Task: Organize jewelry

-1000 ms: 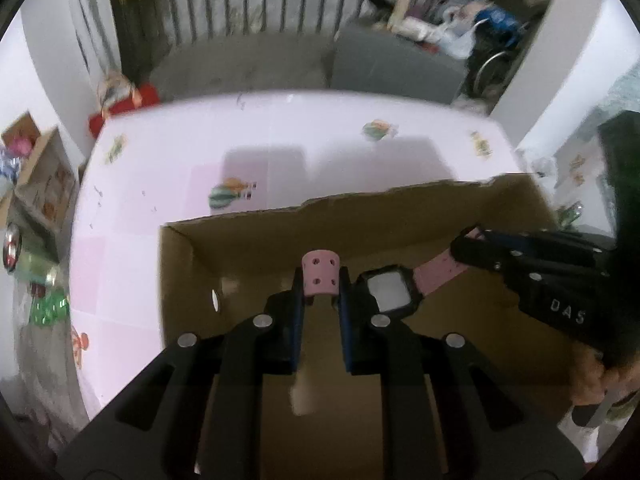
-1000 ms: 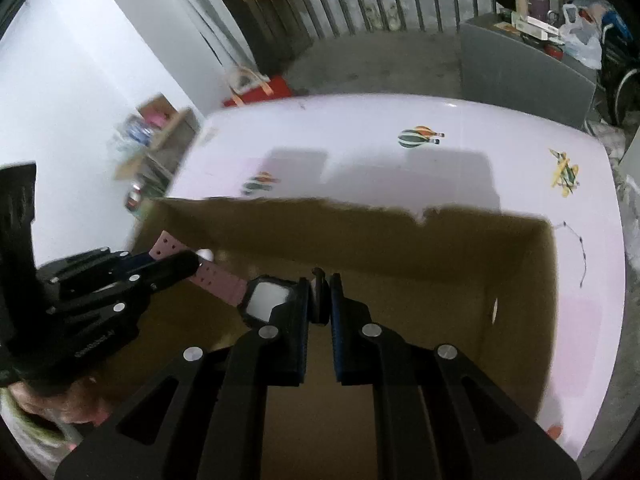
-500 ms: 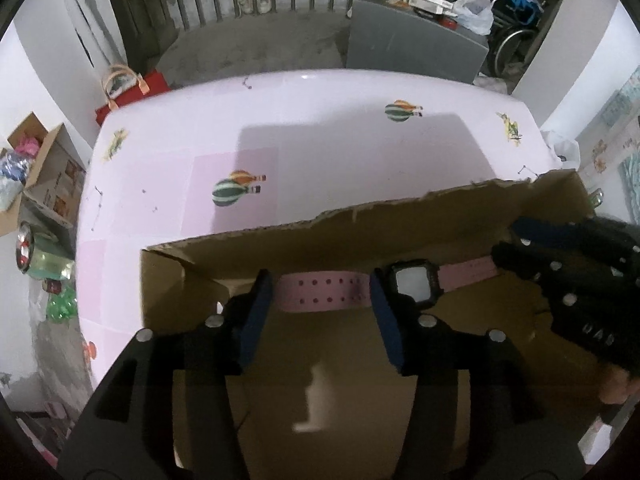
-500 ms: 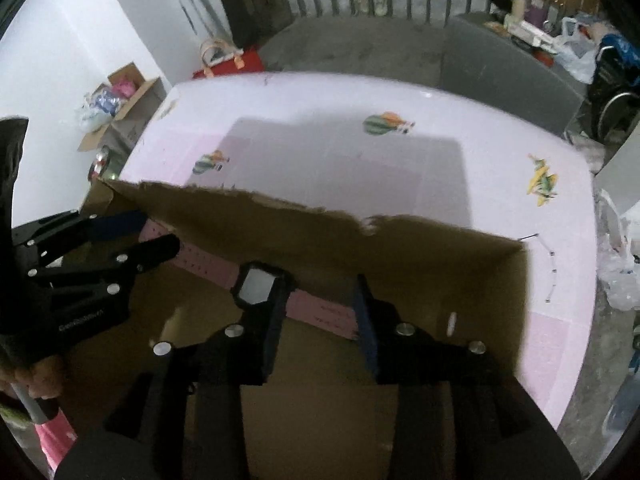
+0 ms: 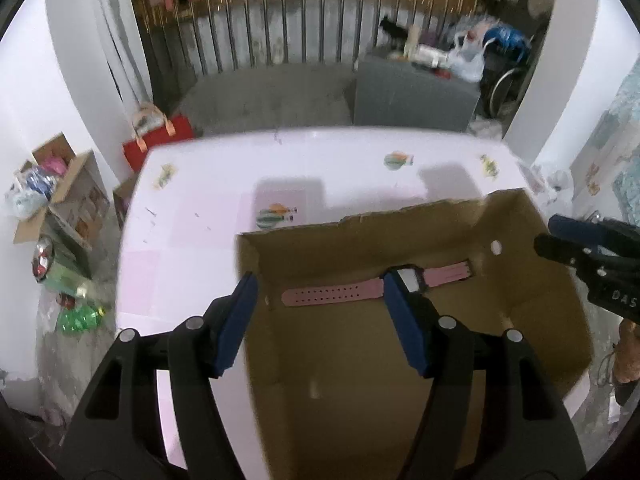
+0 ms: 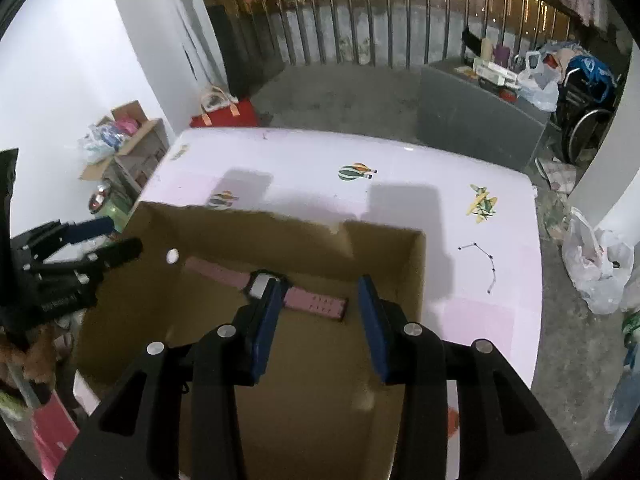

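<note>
A pink-strapped watch (image 5: 332, 293) with a black square face lies flat on the floor of an open cardboard box (image 5: 360, 248), near its far wall. My left gripper (image 5: 320, 306) hangs above it, jaws opening, blue pads wide apart and touching nothing; its right finger covers part of the watch face. In the right wrist view the same watch (image 6: 316, 303) lies below my right gripper (image 6: 320, 298), whose jaws are also opening with nothing pressed between them. Each gripper shows at the edge of the other's view, the right gripper (image 5: 560, 240) and the left gripper (image 6: 116, 236).
The box (image 6: 260, 236) sits on a pale pink table (image 6: 400, 168) printed with balloons. A thin black beaded chain (image 6: 486, 260) lies on the table right of the box. On the floor around stand an open carton (image 5: 60, 200), a red bag (image 5: 160, 144) and plastic bags (image 6: 596, 272).
Both grippers were shut on the watch's strap ends inside the box. They have opened and risen, and the watch now lies stretched flat on the box floor.
</note>
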Action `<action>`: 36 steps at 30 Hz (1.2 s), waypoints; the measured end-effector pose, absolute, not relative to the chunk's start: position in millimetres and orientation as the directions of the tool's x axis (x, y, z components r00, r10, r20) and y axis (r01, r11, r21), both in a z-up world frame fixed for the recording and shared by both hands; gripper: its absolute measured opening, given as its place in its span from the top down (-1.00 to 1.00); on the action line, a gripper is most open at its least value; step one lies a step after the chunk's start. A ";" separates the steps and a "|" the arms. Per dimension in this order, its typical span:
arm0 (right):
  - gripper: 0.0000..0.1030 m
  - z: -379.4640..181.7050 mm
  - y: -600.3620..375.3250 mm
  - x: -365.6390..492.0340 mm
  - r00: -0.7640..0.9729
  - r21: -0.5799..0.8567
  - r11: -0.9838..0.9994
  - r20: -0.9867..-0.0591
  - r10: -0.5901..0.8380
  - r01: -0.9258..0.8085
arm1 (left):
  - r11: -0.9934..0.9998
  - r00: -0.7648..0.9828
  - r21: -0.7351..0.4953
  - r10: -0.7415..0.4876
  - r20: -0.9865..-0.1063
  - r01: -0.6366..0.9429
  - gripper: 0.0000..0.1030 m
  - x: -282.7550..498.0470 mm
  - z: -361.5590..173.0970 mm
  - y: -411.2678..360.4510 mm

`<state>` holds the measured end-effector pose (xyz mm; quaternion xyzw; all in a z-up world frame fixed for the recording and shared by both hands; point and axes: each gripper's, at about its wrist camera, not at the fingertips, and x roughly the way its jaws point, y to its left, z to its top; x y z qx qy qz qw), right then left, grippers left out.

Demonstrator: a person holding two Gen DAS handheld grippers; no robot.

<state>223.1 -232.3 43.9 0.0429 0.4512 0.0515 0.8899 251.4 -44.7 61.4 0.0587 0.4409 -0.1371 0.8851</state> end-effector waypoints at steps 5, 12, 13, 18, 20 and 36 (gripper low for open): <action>0.13 56.8 -240.5 163.4 0.667 0.155 0.987 -0.730 0.147 -0.048 | 0.955 0.668 -0.026 -0.226 -0.709 0.296 -0.21 189.0 86.9 -20.7; 0.13 49.0 -242.7 82.8 0.734 0.160 0.987 -0.666 0.130 -0.029 | 0.950 0.730 -0.089 -0.287 -0.621 0.298 -0.21 104.8 86.4 12.7; 0.13 45.9 -242.2 71.0 0.745 0.165 0.986 -0.655 0.130 -0.026 | 0.949 0.737 -0.098 -0.296 -0.607 0.301 -0.21 91.4 82.8 17.5; 0.13 19.8 -234.0 33.0 0.776 0.186 0.983 -0.619 0.123 -0.007 | 0.943 0.790 -0.098 -0.320 -0.523 0.317 -0.21 39.2 63.1 27.1; 0.13 4.2 -224.9 24.3 0.781 0.195 0.981 -0.610 0.135 -0.017 | 0.941 0.799 -0.082 -0.324 -0.507 0.329 -0.21 27.0 48.9 26.3; 0.40 -84.2 -165.1 44.0 0.722 0.069 0.988 -0.676 0.149 -0.139 | 0.900 0.708 0.023 -0.327 -0.626 0.436 0.52 43.0 -64.8 -18.9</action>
